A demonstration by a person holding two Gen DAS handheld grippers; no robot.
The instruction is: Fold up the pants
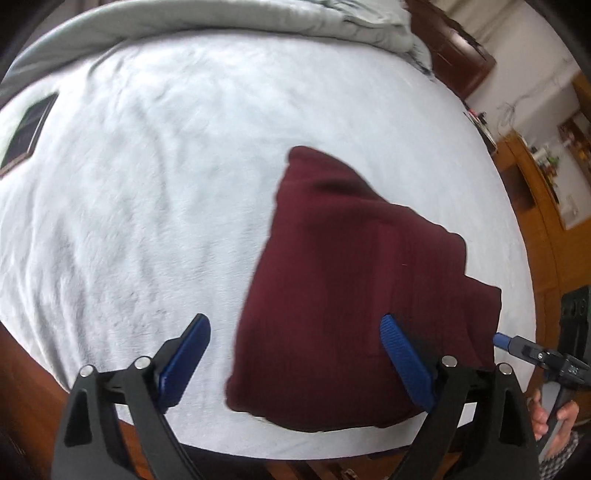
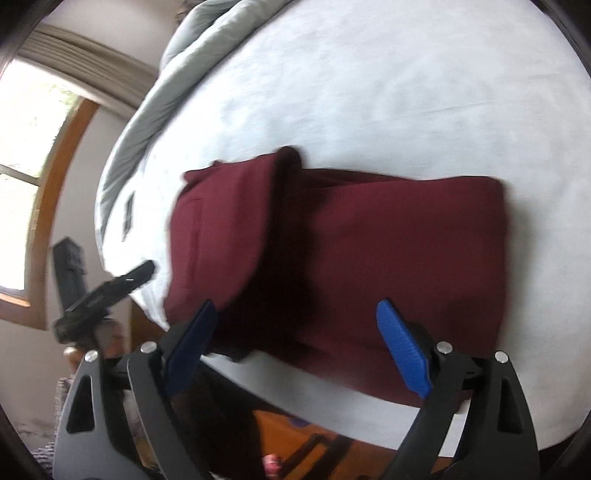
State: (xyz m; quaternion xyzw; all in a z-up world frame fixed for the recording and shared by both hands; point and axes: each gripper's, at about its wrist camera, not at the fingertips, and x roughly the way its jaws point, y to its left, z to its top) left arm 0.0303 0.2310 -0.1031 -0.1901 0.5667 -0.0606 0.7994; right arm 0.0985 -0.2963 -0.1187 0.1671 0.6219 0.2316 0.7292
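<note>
White bedsheet (image 1: 147,184) bears folded maroon pants (image 1: 351,288) beyond both gaping tongs (image 1: 295,354)

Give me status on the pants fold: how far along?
Mostly done: the pants lie in a compact folded bundle on the bed. Nothing in hand: left tool and right tool are both open, above the cloth. Left: maybe flattening the raised flap.

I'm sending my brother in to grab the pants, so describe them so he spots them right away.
Look at the big bed with the pale fuzzy blanket across it and a grey duvet bunched at the far end. Near the bed's front edge lie the pants, folded into a thick block. They are the only dark maroon thing on the pale cover.
</note>
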